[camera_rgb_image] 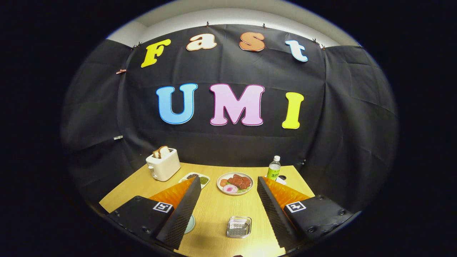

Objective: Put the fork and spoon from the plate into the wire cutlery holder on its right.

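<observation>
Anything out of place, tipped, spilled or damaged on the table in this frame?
Nothing stands out. The toaster and bottle stand upright, the food plate looks tidy, and the wire cutlery holder sits flat between the open gripper fingers. Fork and spoon cannot be made out.

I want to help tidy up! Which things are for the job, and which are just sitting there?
For the job: wire holder; pale plate behind one finger; open hand-held gripper.
Lying about: toaster, small dish, food plate, bottle.
</observation>
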Demonstrator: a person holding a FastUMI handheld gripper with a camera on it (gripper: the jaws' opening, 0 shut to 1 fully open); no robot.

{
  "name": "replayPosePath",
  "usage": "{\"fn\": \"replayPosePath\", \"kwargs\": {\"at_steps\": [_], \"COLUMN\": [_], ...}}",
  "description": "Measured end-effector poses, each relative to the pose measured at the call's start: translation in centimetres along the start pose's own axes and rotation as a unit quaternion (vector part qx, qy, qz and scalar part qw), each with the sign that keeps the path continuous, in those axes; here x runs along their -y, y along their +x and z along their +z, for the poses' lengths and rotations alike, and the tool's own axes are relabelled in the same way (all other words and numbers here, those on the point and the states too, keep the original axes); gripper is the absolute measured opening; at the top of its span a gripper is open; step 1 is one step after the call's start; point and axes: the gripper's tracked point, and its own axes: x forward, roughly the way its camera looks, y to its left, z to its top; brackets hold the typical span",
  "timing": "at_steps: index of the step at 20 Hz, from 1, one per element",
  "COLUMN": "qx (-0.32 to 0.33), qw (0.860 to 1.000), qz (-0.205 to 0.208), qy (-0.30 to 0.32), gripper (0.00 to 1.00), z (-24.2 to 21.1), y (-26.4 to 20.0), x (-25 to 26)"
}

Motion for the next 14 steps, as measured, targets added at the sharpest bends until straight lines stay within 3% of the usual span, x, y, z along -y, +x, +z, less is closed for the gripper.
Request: {"fn": "replayPosePath", "kwargs": {"at_steps": [2,6,11,14], "qx": [-0.019,-0.115,-0.197,-0.251], "qw": [1.0,0.99,0.975,0.963], "qz": [0.018,0.083,0.104,0.094], "qy": [-0.001,0.011,0.024,0.025], "gripper": [0.98,0.99,1.0,0.99], "z": [-1.0,-6.9,-13.8,-18.1], "y": [0.3,0.5,1.3,2.2], "x": [-1.4,-6.8,-12.1,-13.8]}}
